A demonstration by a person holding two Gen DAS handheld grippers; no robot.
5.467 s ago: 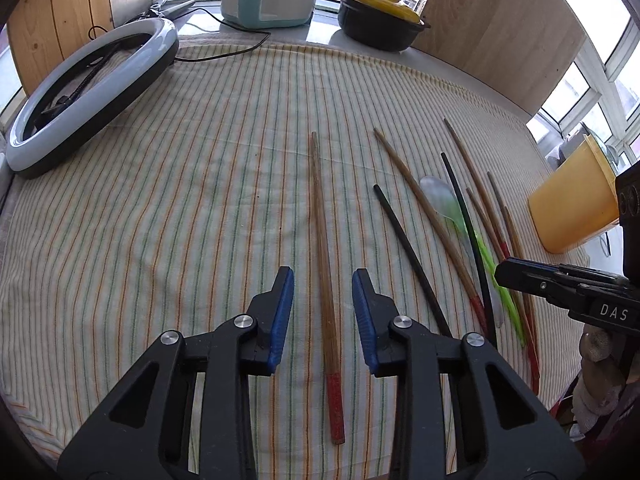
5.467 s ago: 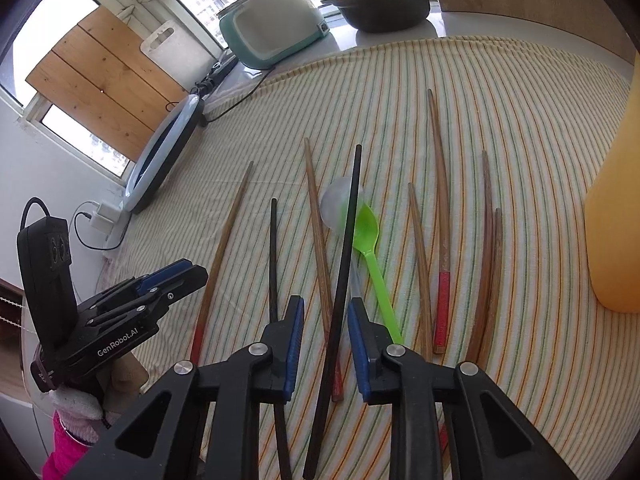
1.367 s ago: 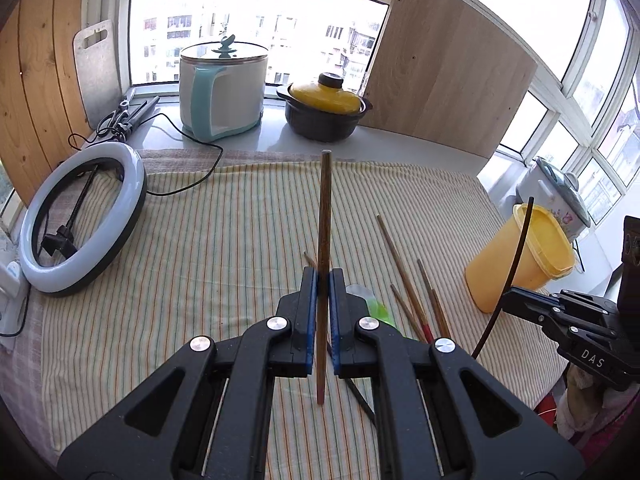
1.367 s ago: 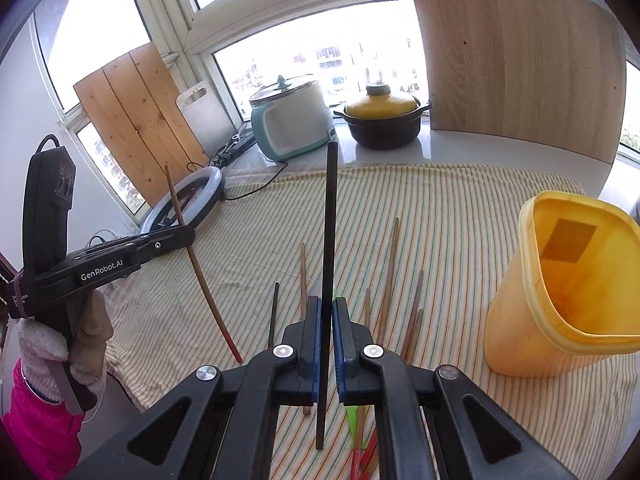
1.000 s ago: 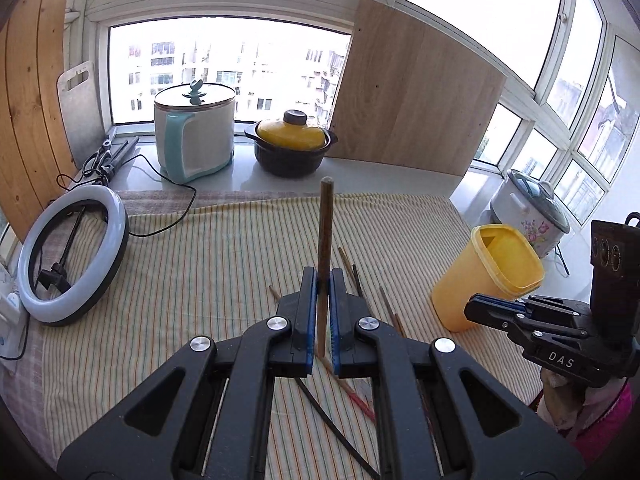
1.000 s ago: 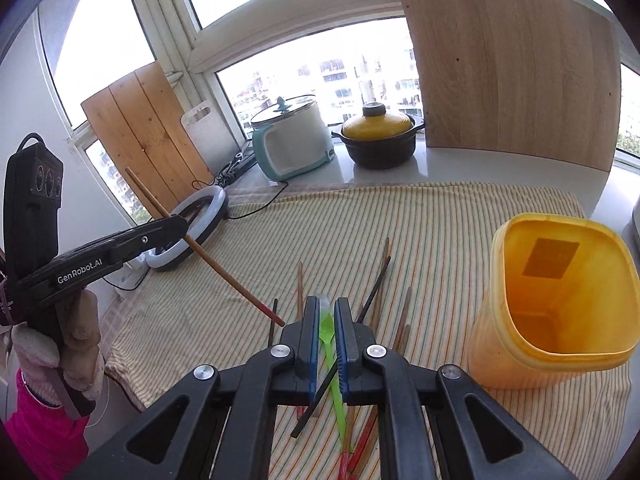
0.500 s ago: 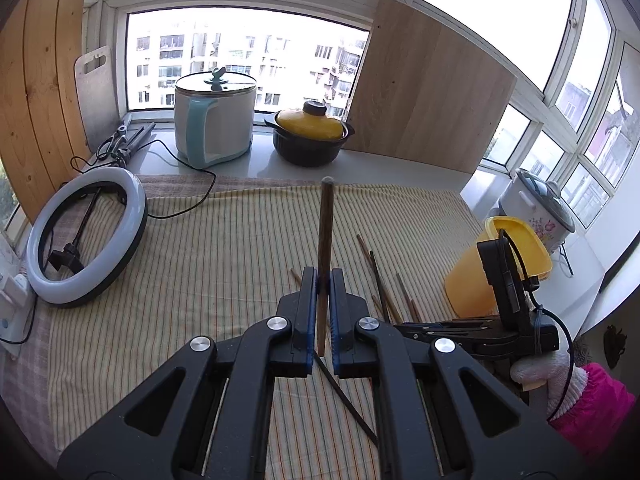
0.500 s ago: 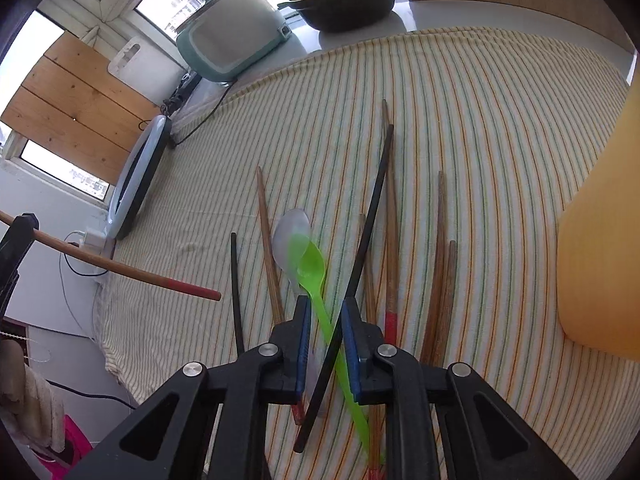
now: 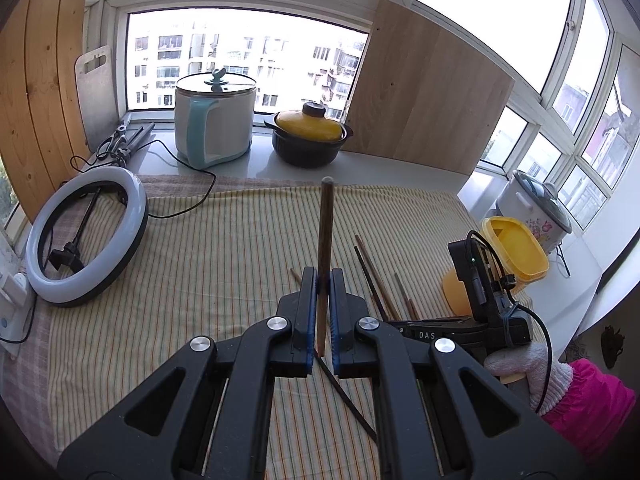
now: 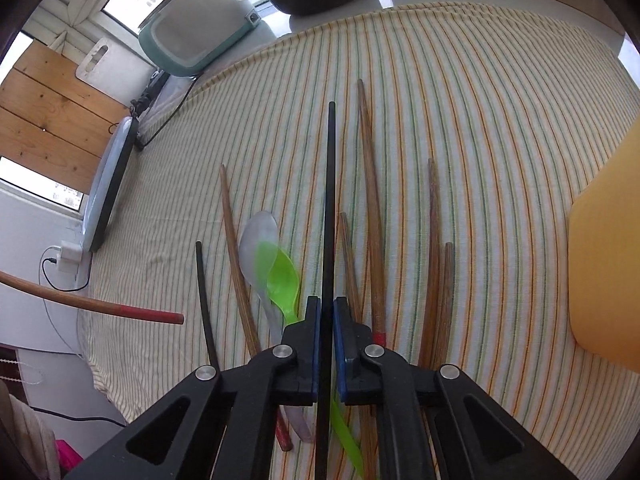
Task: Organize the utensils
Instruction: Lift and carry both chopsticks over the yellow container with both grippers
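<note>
My left gripper is pinching a wooden chopstick that stands straight up the middle of the frame, pads squeezed tight against it. My right gripper has just been closing, and now its pads are clamped on a black chopstick that runs up the centre of the frame over the striped tablecloth. Right beside it on the cloth: a green plastic spoon overlapping a clear spoon, plus more wooden chopsticks and one more black one. The yellow container sits at the right edge. Only writing I can read is "DAS" on the right gripper, lower right in the left view.
</note>
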